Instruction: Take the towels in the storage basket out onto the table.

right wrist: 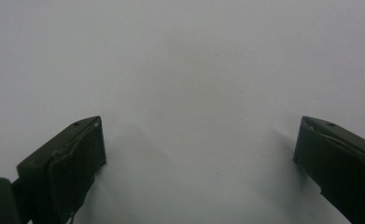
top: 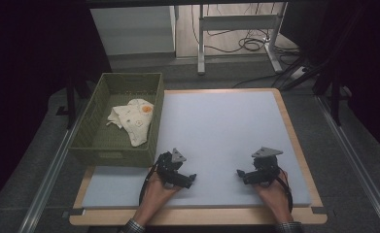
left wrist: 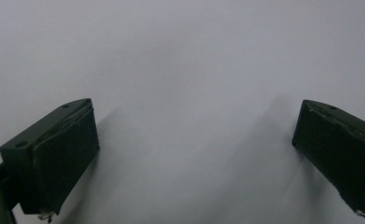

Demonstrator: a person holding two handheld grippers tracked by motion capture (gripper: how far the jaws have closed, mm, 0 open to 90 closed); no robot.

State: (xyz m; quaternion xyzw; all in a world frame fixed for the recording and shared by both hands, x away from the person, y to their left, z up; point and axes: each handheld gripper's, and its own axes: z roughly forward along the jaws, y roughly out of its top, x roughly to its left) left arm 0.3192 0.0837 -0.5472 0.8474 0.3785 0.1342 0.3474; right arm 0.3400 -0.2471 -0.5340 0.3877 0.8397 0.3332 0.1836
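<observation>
Both grippers rest near the front of a pale blue-grey mat (top: 216,126). My left gripper (top: 191,178) lies at the front left, held by a hand, and points toward the middle. My right gripper (top: 241,174) lies at the front right and points back toward the left one. In the left gripper view my left gripper (left wrist: 194,149) has its jaws wide apart over bare mat. In the right gripper view my right gripper (right wrist: 199,158) is likewise open with nothing between the jaws. A cream cloth (top: 134,119) with an orange patch lies in a green woven basket (top: 93,150).
The basket stands off the mat's left edge, level with its far half. A wooden table edge (top: 197,216) frames the mat. Beyond the table stand desk legs (top: 201,43) and cables on the floor. Dark curtains close off both sides.
</observation>
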